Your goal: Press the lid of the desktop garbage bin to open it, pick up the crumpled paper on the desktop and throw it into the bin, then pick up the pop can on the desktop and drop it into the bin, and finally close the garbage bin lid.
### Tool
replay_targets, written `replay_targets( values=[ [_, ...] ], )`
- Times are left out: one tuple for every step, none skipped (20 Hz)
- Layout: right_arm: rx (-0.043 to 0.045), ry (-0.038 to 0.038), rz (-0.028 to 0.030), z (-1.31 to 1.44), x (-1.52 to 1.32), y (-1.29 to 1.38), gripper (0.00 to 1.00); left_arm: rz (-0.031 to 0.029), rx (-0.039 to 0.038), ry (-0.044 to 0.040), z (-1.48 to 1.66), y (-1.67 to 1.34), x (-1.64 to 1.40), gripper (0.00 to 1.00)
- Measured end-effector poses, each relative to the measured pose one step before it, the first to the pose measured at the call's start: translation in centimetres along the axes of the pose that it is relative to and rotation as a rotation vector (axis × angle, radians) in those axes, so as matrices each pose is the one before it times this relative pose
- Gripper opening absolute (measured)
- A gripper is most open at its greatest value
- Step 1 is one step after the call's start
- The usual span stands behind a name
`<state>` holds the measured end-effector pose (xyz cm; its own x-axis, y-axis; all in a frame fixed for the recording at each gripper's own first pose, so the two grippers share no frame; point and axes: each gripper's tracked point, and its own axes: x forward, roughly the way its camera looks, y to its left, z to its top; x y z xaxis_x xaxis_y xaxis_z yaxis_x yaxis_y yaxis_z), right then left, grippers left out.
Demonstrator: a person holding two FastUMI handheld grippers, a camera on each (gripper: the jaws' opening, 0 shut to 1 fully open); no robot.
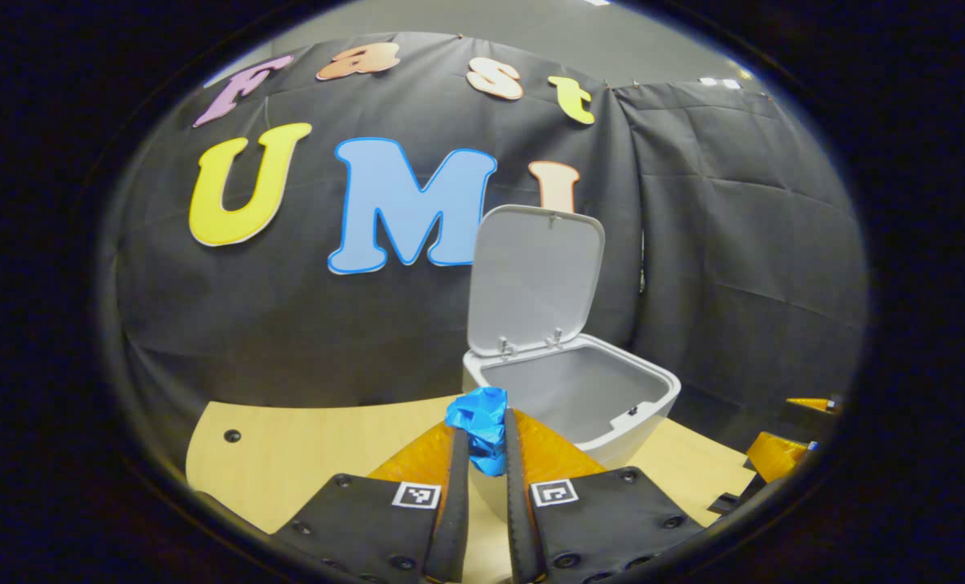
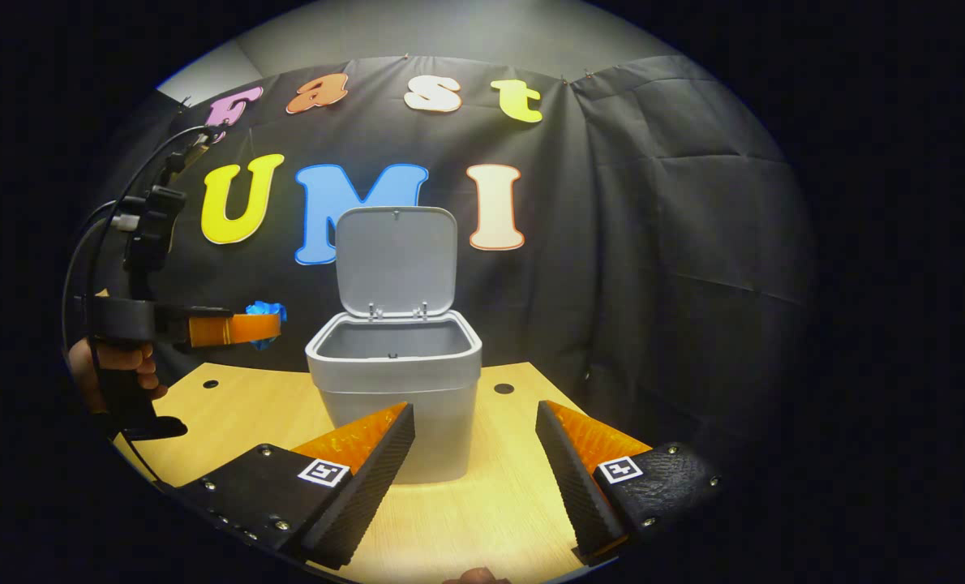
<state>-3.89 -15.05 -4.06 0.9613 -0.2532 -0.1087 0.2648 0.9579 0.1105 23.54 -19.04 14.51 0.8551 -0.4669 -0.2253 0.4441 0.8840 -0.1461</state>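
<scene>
The left gripper [image 1: 486,454] has its jaws clamped on the crumpled paper [image 1: 479,428], a blue wad that sticks out past the fingertips at the lower centre of the left gripper view. Just beyond it, right of centre, stands the garbage bin [image 1: 612,438] with its lid [image 1: 535,280] upright and its mouth open. In the right gripper view the same wad [image 2: 265,312] shows at mid left, held in the air level with the bin [image 2: 397,405] rim and still to the side of it, above the desk [image 2: 482,511].

The main risk is letting go too early: the paper looks short of the opening, so it could strike the near rim and roll off over the desk. A light wad may also cling to one pad and drop crooked. Moving in low could knock the bin wall and shift it, or jog the lid so it falls shut.

The right gripper [image 2: 474,442] sits low in its own view, jaws wide apart and holding nothing, aimed at the bin front; drifting forward, it could bump the bin.

I cannot spot the pop can.
</scene>
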Motion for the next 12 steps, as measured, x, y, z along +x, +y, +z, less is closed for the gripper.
replay_targets(
  values=[
    [0.00299, 0.00301, -0.01623, -0.209, -0.23, -0.692, 0.96, -0.01706, 0.00325, -0.00057, 0.249, -0.935, 0.743, 0.29],
    [0.00219, 0.00309, -0.01674, -0.166, -0.237, -0.58, 0.96, -0.01587, 0.00563, -0.00147, 0.213, -0.791, 0.66, 0.29],
    [0.00314, 0.00339, -0.01576, 0.002, -0.154, -0.605, 0.96, -0.01254, 0.00774, 0.00006, 0.096, -0.762, 0.721, 0.29],
    [0.00463, 0.00393, -0.01335, -0.16, -0.029, -0.418, 0.96, -0.0134, 0.00613, 0.00243, 0.013, -0.674, 0.753, 0.29],
    [0.0043, 0.00456, -0.01041, -0.082, -0.066, -0.352, 0.96, -0.01179, 0.00359, 0.0027, 0.005, -0.618, 0.572, 0.29],
    [0.00319, 0.00246, -0.01139, -0.151, -0.094, -0.476, 0.96, -0.0123, 0.00192, 0.0003, 0.105, -0.545, 0.6, 0.29],
    [0.00216, 0.00327, -0.00942, -0.121, -0.129, -0.336, 0.96, -0.00684, 0.00404, 0.00025, 0.029, -0.356, 0.582, 0.29],
    [0.0018, 0.00269, -0.00799, -0.216, -0.112, -0.288, 0.96, -0.00669, 0.0056, -0.0006, 0.03, -0.354, 0.579, 0.29],
    [0.00111, 0.00174, -0.00768, -0.09, -0.161, -0.195, 0.96, -0.00848, 0.00628, 0.00347, -0.11, -0.326, 0.498, 0.29],
    [0.00032, 0.00213, -0.00587, -0.167, -0.158, -0.216, 0.96, -0.00216, 0.00571, 0.00181, -0.027, -0.195, 0.42, 0.29],
    [-0.00037, 0.00224, -0.00567, -0.034, -0.133, -0.11, 0.96, -0.00691, 0.00443, 0.00175, -0.03, -0.21, 0.367, 0.29],
    [0.00018, 0.00055, -0.0053, -0.174, -0.078, -0.183, 0.96, -0.004, 0.00216, -0.00041, 0.012, -0.16, 0.368, 0.29]
  ],
)
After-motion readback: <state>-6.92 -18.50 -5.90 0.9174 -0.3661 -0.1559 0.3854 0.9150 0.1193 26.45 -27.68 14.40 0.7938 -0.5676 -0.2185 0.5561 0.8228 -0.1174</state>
